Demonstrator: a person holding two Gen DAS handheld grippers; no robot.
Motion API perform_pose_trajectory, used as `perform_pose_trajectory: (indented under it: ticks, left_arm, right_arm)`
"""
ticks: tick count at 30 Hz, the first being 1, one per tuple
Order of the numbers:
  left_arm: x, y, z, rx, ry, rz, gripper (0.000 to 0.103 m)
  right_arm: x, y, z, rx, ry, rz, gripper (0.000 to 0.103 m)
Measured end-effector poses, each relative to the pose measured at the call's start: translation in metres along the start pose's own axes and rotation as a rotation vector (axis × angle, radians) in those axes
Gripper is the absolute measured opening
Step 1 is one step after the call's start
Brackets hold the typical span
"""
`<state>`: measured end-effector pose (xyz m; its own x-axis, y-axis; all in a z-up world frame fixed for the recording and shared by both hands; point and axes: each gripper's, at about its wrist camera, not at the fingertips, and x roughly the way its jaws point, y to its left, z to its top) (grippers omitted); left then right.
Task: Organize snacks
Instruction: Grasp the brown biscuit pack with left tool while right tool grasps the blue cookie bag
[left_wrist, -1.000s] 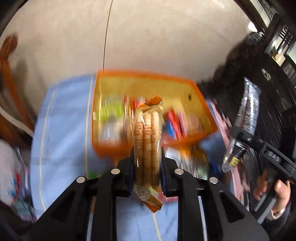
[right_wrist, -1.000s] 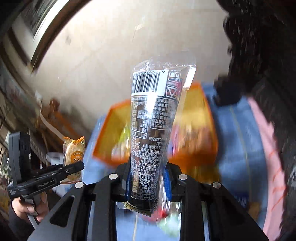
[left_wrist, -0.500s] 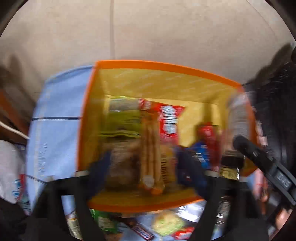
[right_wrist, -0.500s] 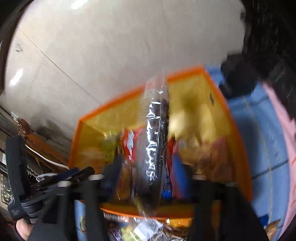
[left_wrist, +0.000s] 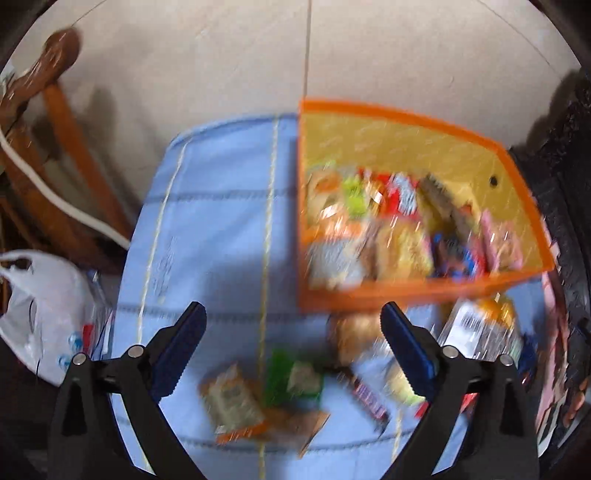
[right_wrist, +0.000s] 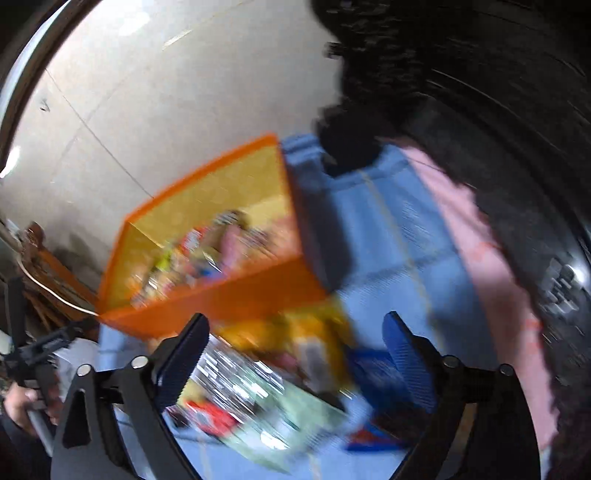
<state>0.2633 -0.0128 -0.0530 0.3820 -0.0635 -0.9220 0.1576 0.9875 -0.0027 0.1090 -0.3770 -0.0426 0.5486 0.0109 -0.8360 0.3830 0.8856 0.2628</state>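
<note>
The left tool (left_wrist: 291, 349) has its black, blue-padded jaws spread wide and opening, with nothing between them; it tilts steeply down over loose wrapped snack packets (left_wrist: 295, 384) scattered on the blue-cloth worktop (left_wrist: 218, 221). The right tool (right_wrist: 293, 350) is likewise wide, opening and empty, angled down at more blurred packets (right_wrist: 258, 384). Just beyond both sits the orange-rimmed yellow box (left_wrist: 402, 118), already filled with assorted snacks (left_wrist: 399, 229). A hand (right_wrist: 20, 404) grips the other tool's handle at the right view's lower left. A pale wall stands behind.
</note>
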Motion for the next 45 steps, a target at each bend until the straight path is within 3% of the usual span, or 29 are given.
perform_pose_trajectory:
  ticks: [5, 8, 12, 16, 23, 25, 26, 27, 28, 29, 31, 36, 39, 45]
  left_arm:
    - [0.000, 0.015, -0.059, -0.023, 0.071, 0.003, 0.095]
    - [0.003, 0.018, -0.095, -0.035, 0.113, 0.009, 0.095]
    - [0.008, 0.020, -0.132, -0.043, 0.188, 0.015, 0.095]
    - [0.002, 0.023, -0.150, -0.039, 0.201, 0.032, 0.095]
    - [-0.013, 0.033, -0.159, -0.060, 0.168, 0.068, 0.096]
    - [-0.013, 0.037, -0.161, -0.064, 0.168, 0.090, 0.096]
    - [-0.012, 0.038, -0.162, -0.064, 0.167, 0.097, 0.096]
    - [-0.009, 0.040, -0.162, -0.065, 0.168, 0.103, 0.096]
    - [-0.005, 0.041, -0.160, -0.065, 0.172, 0.110, 0.096]
    - [-0.003, 0.042, -0.159, -0.066, 0.175, 0.112, 0.096]
    - [0.003, 0.042, -0.155, -0.061, 0.180, 0.113, 0.096]
    - [0.013, 0.048, -0.139, -0.080, 0.174, 0.119, 0.096]
    - [0.015, 0.063, -0.125, -0.117, 0.163, 0.097, 0.096]
    - [0.038, 0.093, -0.100, -0.235, 0.222, 0.065, 0.096]
  right_arm:
    - [-0.007, -0.043, -0.034, 0.008, 0.037, -0.182, 0.098]
    - [-0.007, -0.067, -0.050, 0.022, 0.066, -0.230, 0.098]
    - [0.002, -0.086, -0.062, 0.091, 0.129, -0.223, 0.098]
    - [0.017, -0.082, -0.064, 0.150, 0.156, -0.159, 0.098]
    - [0.062, -0.048, -0.064, 0.012, 0.238, -0.170, 0.097]
    - [0.074, -0.039, -0.069, -0.071, 0.261, -0.204, 0.079]
    - [0.084, -0.035, -0.073, -0.107, 0.297, -0.208, 0.076]
    - [0.083, -0.030, -0.076, -0.144, 0.275, -0.230, 0.071]
    - [0.082, -0.026, -0.078, -0.176, 0.272, -0.256, 0.059]
    - [0.079, -0.025, -0.078, -0.171, 0.274, -0.243, 0.056]
    - [0.069, -0.026, -0.079, -0.120, 0.285, -0.156, 0.055]
    - [0.021, -0.028, -0.087, -0.026, 0.242, -0.033, 0.055]
    - [0.006, -0.031, -0.092, 0.004, 0.251, 0.006, 0.055]
    - [-0.004, -0.025, -0.106, 0.004, 0.270, 0.042, 0.055]
